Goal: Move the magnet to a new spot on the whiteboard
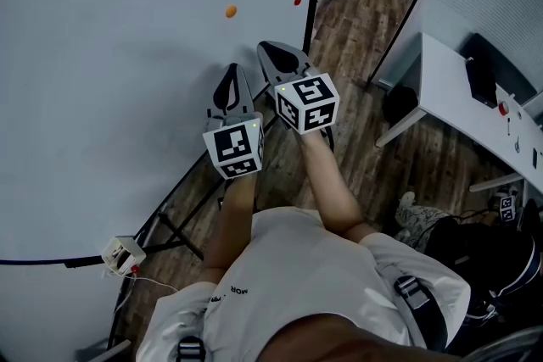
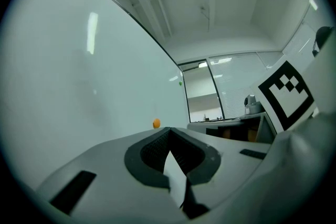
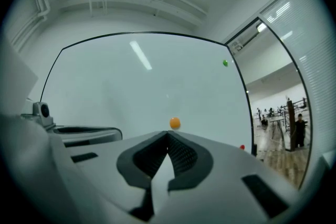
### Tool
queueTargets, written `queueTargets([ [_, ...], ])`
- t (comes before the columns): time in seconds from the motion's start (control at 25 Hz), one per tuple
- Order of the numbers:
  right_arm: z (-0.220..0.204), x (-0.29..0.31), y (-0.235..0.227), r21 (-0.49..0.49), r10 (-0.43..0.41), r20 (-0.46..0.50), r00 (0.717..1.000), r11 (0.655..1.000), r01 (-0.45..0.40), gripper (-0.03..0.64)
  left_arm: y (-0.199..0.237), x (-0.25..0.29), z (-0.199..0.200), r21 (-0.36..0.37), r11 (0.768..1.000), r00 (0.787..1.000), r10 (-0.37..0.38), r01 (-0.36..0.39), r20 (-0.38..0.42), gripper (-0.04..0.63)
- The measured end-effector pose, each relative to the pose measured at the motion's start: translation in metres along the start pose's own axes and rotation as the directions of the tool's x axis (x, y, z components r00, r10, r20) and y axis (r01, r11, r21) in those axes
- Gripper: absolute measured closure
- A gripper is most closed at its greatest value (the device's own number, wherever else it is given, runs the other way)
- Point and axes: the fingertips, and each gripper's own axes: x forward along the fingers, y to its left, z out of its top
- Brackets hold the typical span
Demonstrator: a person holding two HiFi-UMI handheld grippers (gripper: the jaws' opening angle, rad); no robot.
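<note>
Holding the left gripper (image 2: 169, 131) and right gripper (image 3: 168, 135) side by side, both pairs of jaws closed on nothing, tips pointing toward the whiteboard (image 1: 102, 97) with the orange magnet (image 3: 175, 123) stuck on it ahead of those tips, touching neither

The whiteboard (image 1: 127, 97) is smooth and glossy (ceiling lights show as bright streaks on it in both gripper views). The orange magnet (image 1: 231, 11) looks like smooth plastic. The left gripper (image 2: 169, 129) and right gripper (image 3: 168, 134) have matt grey plastic shells, and the inner faces of their fingers (image 3: 182, 155) are dark and finely ribbed. The floor (image 1: 356, 148) is wood-grain plank with a dull sheen. The shirt (image 1: 322, 267) is white cloth.
</note>
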Motion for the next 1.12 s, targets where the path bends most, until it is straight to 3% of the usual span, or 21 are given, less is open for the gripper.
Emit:
queueTargets([
  [1.0,-0.002,0.054,-0.002,0.0,0.086,-0.011,0.996,0.996,-0.086,0.601,0.022,-0.003,-0.003,0.022,0.999,0.999,0.049,-0.05,0.009,0.592],
  [1.12,-0.003,0.058,-0.002,0.001,0.094,-0.018,0.995,0.996,-0.094,0.564,0.021,-0.005,-0.004,0.023,0.998,0.999,0.05,-0.05,0.008,0.592],
])
